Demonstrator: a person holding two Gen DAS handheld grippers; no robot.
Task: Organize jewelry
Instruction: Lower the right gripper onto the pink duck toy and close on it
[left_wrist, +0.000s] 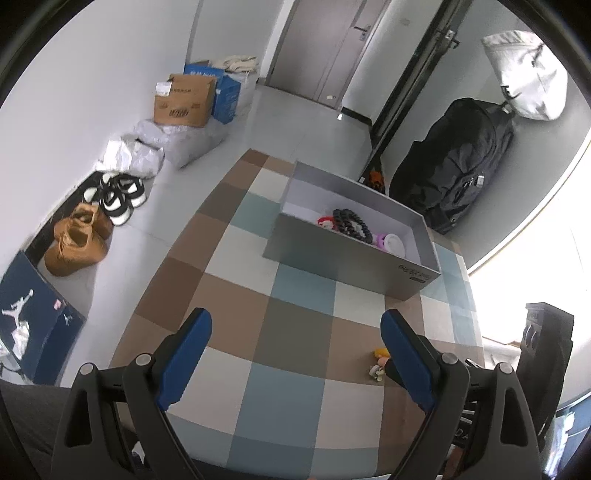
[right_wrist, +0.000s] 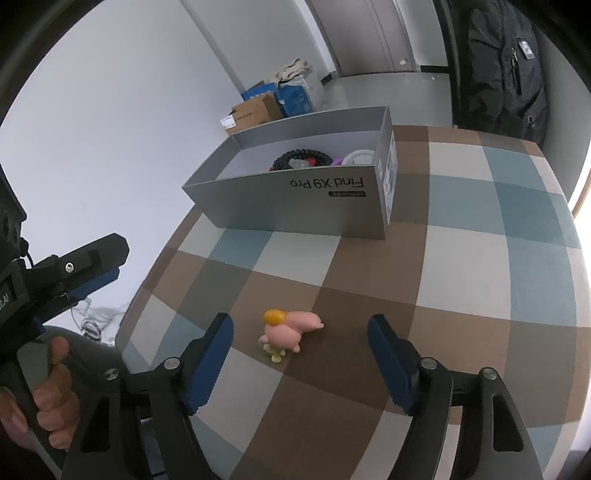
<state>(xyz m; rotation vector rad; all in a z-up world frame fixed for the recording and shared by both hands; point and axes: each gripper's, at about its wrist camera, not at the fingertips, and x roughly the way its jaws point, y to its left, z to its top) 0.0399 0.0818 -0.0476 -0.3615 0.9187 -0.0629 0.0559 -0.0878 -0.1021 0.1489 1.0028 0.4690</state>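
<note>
Right wrist view: a small pink charm (right_wrist: 291, 330) with a yellow tip lies on its side on a checked tablecloth (right_wrist: 480, 277) of brown, cream and blue squares. It sits on a dark brown square, just ahead of the right gripper (right_wrist: 300, 356), in line with the gap between the two blue-padded fingers and touching neither. That gripper's jaws are spread wide and hold nothing.

Beyond the charm, well apart from it, stands an open grey box (right_wrist: 295, 206) printed "Find X9 Pro". Inside the box lie a black beaded bracelet (right_wrist: 301, 157), a white ring-shaped piece (right_wrist: 360, 157) and something purple between them. To the left of the charm, a hand (right_wrist: 55, 391) grips the handle of the other tool.

Left wrist view: the left gripper (left_wrist: 295, 354) is also spread wide and holds nothing. The charm (left_wrist: 380, 360) is partly hidden behind its right finger, close beside it. The grey box (left_wrist: 351, 254) stands farther off than the charm, with the black bracelet (left_wrist: 351, 223) showing inside
</note>
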